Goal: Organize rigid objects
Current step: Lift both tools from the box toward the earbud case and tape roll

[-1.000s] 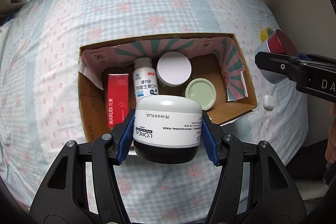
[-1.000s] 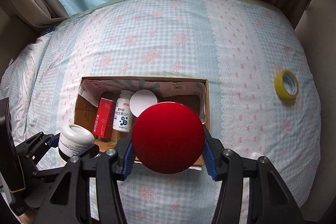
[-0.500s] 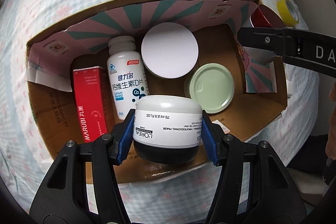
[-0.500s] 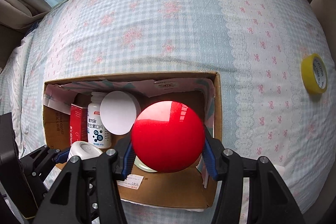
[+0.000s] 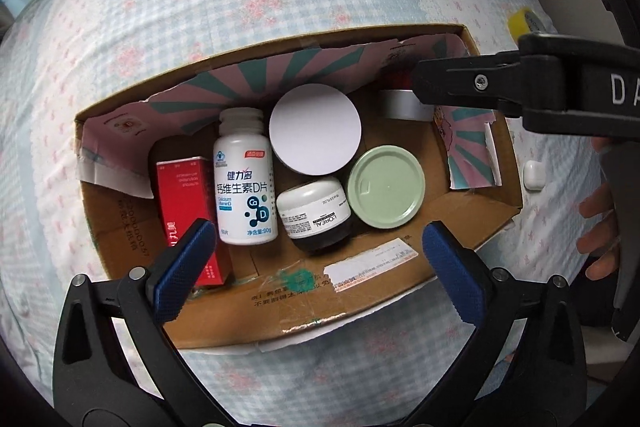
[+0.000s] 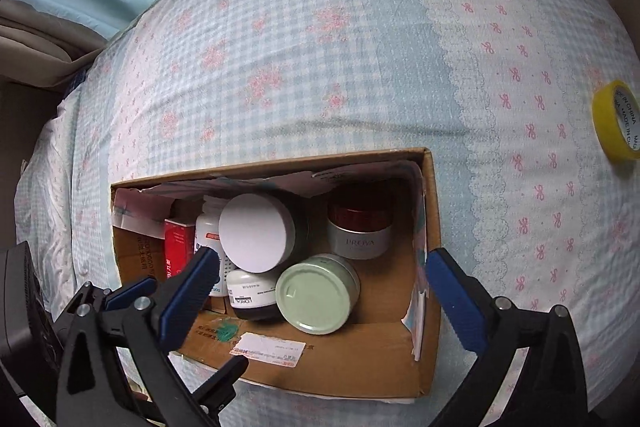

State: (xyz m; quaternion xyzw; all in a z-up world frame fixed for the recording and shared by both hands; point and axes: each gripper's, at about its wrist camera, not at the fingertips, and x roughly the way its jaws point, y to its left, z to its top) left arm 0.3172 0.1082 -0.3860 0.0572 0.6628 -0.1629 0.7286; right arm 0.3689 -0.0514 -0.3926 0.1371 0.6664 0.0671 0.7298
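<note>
An open cardboard box lies on the bed. In it are a red carton, a white vitamin bottle, a white-lidded jar, a green-lidded tin, the white L'Oreal jar and the red-lidded silver jar, partly hidden in the left wrist view. My left gripper is open and empty above the box's near side. My right gripper is open and empty above the box.
The bed has a blue checked cover with pink flowers. A yellow tape roll lies right of the box. A small white earbud case lies by the box's right wall. My right gripper's body reaches over the box's right corner.
Both grippers opened and let go: the L'Oreal jar now stands in the box beside the green tin, and the red-lidded jar stands in the box's far right corner. Both grippers pulled back slightly.
</note>
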